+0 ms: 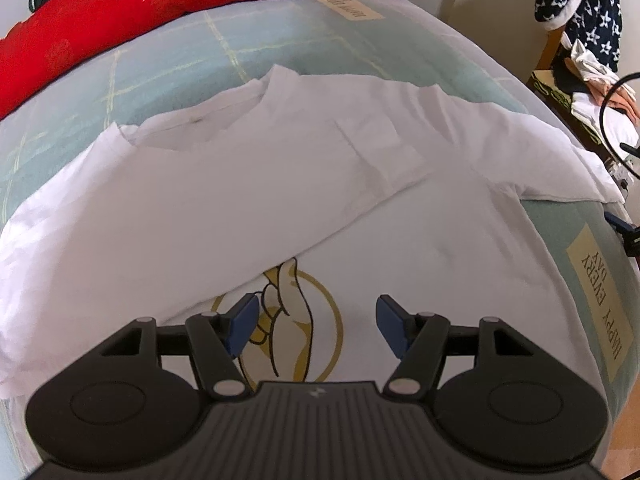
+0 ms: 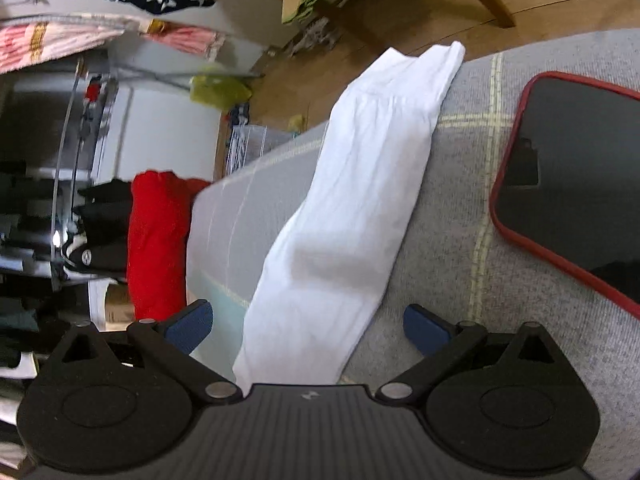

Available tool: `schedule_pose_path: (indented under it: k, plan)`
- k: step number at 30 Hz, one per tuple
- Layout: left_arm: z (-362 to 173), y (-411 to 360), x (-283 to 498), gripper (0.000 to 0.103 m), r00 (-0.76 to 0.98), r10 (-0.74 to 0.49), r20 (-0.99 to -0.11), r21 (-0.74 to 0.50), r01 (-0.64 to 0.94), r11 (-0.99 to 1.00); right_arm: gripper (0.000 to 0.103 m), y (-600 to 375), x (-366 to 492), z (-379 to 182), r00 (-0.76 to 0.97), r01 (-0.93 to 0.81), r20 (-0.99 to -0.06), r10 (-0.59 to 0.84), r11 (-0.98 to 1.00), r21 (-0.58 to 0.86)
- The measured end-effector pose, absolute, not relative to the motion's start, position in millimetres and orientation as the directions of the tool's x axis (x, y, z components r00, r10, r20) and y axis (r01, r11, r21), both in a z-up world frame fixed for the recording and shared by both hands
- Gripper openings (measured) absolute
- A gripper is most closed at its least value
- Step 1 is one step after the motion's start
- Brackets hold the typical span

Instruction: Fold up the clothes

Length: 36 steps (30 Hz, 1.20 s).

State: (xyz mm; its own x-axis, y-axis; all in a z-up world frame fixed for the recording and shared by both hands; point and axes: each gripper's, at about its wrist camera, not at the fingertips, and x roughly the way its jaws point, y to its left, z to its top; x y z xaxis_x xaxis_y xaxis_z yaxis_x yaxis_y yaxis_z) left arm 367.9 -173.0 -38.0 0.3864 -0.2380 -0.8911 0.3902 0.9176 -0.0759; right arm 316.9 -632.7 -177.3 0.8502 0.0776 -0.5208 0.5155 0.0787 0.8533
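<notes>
The white T-shirt (image 1: 280, 184) lies spread on the bed (image 1: 192, 52), with its printed front turned up, and one side of it is already laid over the body in a slanting flap that covers part of the gold ring print (image 1: 320, 320). Taking this print as the landmark, the left tongs (image 1: 316, 326) hang directly above it, with their blue pads spread wide and holding nothing; the slanting edge of the flap runs just beyond the print and to the left of it. The unfolded sleeve (image 1: 560, 160) reaches far to the right of the print, toward the bed's edge. The right tongs (image 2: 308, 330) are also spread and empty, and in their own view a long white band of the shirt (image 2: 360, 200) stretches straight away from them, its long axis nearly in line with the two fingers, and a phone in a red case (image 2: 572, 188) lies on the bed to the right of that band. Judging from this, the sleeve side seems nearer to the right tongs, while the left tongs are nearer to the folded flap and the shirt's middle. Which end of the shirt the right tongs look along cannot be told for certain.
</notes>
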Motion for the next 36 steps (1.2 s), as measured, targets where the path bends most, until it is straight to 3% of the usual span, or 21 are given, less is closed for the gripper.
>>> schedule_pose_path:
  k: [12,17,22,28,31,33,36]
  plan:
    - [-42.2,-171.4,372.2,0.066,0.374,-0.245,-0.895,-0.088,0.39,0.917,0.103,-647.0,345.0,-189.1,0.874,0.483,-0.477,-0.09,0.061,0.874]
    - [-42.9,-169.2,372.8,0.066,0.374,-0.25,-0.893,-0.095,0.386,0.918,0.103,-644.3,339.3,-190.5,0.884,0.463,-0.452,-0.118,0.095,0.881]
    - [-43.6,-166.7,373.1,0.066,0.374,-0.256,-0.891,-0.103,0.381,0.919,0.102,-644.8,346.3,-187.2,0.87,0.493,-0.483,-0.099,0.16,0.855]
    - [-44.4,-162.2,373.0,0.066,0.375,-0.261,-0.89,-0.113,0.373,0.921,0.092,-647.1,341.2,-189.2,0.865,0.502,-0.493,-0.091,0.163,0.85]
    - [-44.4,-158.8,371.8,0.066,0.375,-0.262,-0.889,-0.118,0.366,0.923,0.094,-648.8,340.7,-189.0,0.864,0.503,-0.495,-0.086,0.144,0.852]
    - [-44.0,-157.4,371.1,0.066,0.374,-0.26,-0.89,-0.115,0.367,0.923,0.103,-651.7,347.0,-187.4,0.864,0.503,-0.496,-0.084,0.144,0.852]
    - [-43.6,-155.0,370.5,0.066,0.371,-0.258,-0.892,-0.113,0.37,0.922,0.103,-658.1,361.3,-184.8,0.867,0.497,-0.491,-0.082,0.179,0.849]
